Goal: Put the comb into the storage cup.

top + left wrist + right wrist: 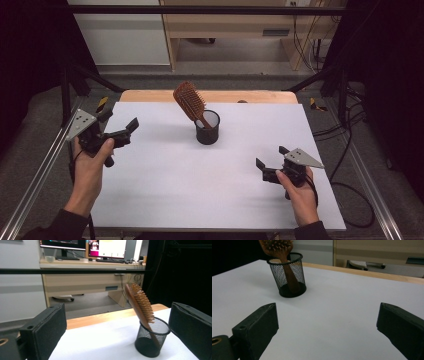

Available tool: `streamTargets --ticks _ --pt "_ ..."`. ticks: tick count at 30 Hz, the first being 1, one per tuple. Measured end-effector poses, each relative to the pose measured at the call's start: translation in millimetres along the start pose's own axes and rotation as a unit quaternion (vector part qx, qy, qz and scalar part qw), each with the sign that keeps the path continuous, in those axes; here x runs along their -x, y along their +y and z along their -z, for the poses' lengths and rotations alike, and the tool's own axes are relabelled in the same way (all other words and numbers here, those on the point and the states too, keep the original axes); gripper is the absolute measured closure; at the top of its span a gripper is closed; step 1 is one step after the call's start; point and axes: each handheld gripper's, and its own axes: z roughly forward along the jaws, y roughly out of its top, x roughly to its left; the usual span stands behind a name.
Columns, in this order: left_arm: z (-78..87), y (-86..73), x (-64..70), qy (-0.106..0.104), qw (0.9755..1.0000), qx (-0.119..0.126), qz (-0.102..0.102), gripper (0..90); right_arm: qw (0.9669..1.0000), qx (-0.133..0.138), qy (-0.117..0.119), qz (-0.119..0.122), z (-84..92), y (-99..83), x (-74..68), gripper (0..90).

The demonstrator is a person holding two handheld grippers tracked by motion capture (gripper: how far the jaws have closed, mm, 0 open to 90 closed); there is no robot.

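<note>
Both the left gripper [131, 131] and right gripper [271, 158] hung spread and empty, so reaching the hairbrush [190, 102] leaning in the mesh cup [207, 132] at twelve o'clock on the worktop [165, 185] seemingly came next.

Your brown wooden paddle hairbrush [190, 101] stands handle-down in the black wire-mesh cup [207, 133], leaning left (toward your left gripper [131, 128]). The cup sits mid-desk [165, 185], toward the far edge; your right gripper [270, 161] is nearer, right.

brown hairbrush [190, 101], black mesh cup [207, 131]
</note>
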Motion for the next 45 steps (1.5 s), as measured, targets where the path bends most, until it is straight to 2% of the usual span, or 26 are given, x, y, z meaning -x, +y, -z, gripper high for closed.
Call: streamTargets --ticks 7,9,17,23,30,36,45 --pt "21.2 -4.6 -16.4 0.011 0.9999 0.002 -0.007 1.2 0.9996 0.016 -0.022 -0.002 11.7 3.3 11.1 6.1" --pt "25.6 -8.3 -19.2 0.013 0.9998 0.001 -0.014 1.3 0.9995 0.02 -0.023 -0.003 14.6 1.8 14.0 6.6" --pt "44.0 -30.1 -29.9 0.017 0.9997 0.006 -0.015 1.6 0.9994 0.017 -0.028 0.008 27.9 -6.4 21.7 5.8" --pt "55.2 -47.7 -34.8 0.021 0.9996 0.0 -0.017 1.7 0.999 0.023 -0.032 0.02 34.4 -11.8 25.3 5.6" --pt "64.3 -69.9 -33.7 0.027 0.9995 -0.008 -0.017 2.3 0.9982 0.038 -0.038 0.026 37.0 -18.7 28.5 5.4" --pt "69.1 -82.3 -30.6 0.027 0.9996 -0.009 -0.007 2.3 0.9974 0.051 -0.037 0.035 37.6 -20.2 27.9 5.0" --pt "69.7 -93.9 -20.2 0.008 0.9998 -0.017 -0.007 2.3 0.9964 0.063 -0.033 0.046 36.9 -23.0 25.7 4.8"
